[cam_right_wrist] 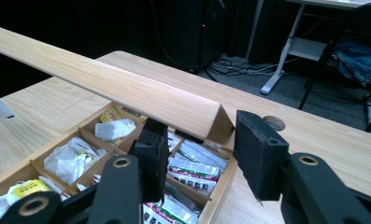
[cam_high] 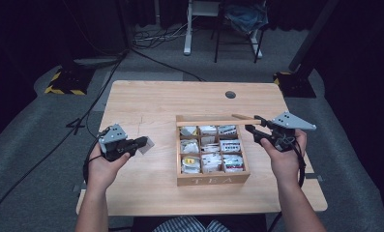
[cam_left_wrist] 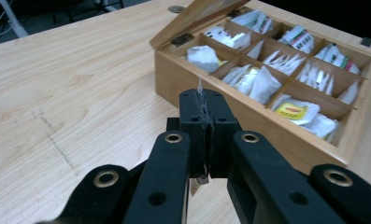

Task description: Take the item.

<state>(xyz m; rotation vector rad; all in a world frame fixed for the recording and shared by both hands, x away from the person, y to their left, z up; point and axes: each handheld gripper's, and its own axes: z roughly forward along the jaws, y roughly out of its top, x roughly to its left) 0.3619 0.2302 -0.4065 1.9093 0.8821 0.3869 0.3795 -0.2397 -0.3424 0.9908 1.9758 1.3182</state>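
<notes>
1. Here, your right gripper has the box lid by its right end, the jaws closed narrowly on the lid's edge; in the right gripper view the lid sits between the two pads.
2. The lid stands raised over the back of the tea box, its long axis running left to right across the table, level with the box's rear wall.
3. Your left gripper is closed tight on a tea bag, held to the left of the box and well apart from it, over bare wood.
4. In the left gripper view the bag is only a thin edge poking up from between the pressed jaws, so its print and colour cannot be made out.
5. That gripper points toward the box, along the table and slightly down.
6. The box holds nine compartments in three rows, all with packets; one packet with a yellow label lies in the front row.
7. The lid's inner face is hidden from above, and its far left end runs out of the right gripper view.
8. The hinges show as dark plates at the rear wall; small details of them are hard to read.
9. Your forearms are cut off at the bottom of the high view.
</notes>
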